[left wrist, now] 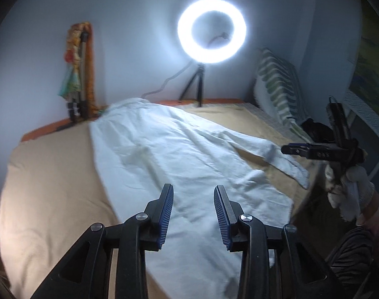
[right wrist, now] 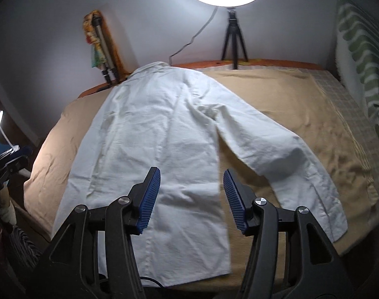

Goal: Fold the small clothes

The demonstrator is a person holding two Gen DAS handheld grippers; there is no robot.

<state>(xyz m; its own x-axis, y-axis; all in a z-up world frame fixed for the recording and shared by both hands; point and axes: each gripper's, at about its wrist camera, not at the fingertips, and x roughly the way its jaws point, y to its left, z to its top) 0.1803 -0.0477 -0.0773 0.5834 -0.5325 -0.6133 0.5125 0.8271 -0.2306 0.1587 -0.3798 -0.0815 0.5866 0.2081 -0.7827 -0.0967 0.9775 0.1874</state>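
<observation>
A white long-sleeved shirt [right wrist: 149, 129] lies flat on a tan bed cover [right wrist: 284, 99], collar at the far end, right sleeve [right wrist: 284, 159] spread out toward the right. It also shows in the left wrist view [left wrist: 169, 154]. My left gripper [left wrist: 193, 196] is open and empty above the shirt's lower part. My right gripper [right wrist: 191, 182] is open and empty above the shirt's right hem edge. The right gripper also shows in the left wrist view [left wrist: 286, 149], close to the sleeve's cuff.
A lit ring light on a small tripod [left wrist: 211, 31] stands at the far edge of the bed. A green-striped pillow [left wrist: 276, 84] leans at the right. A folded tripod with a colourful cloth [left wrist: 77, 74] leans on the wall at the left.
</observation>
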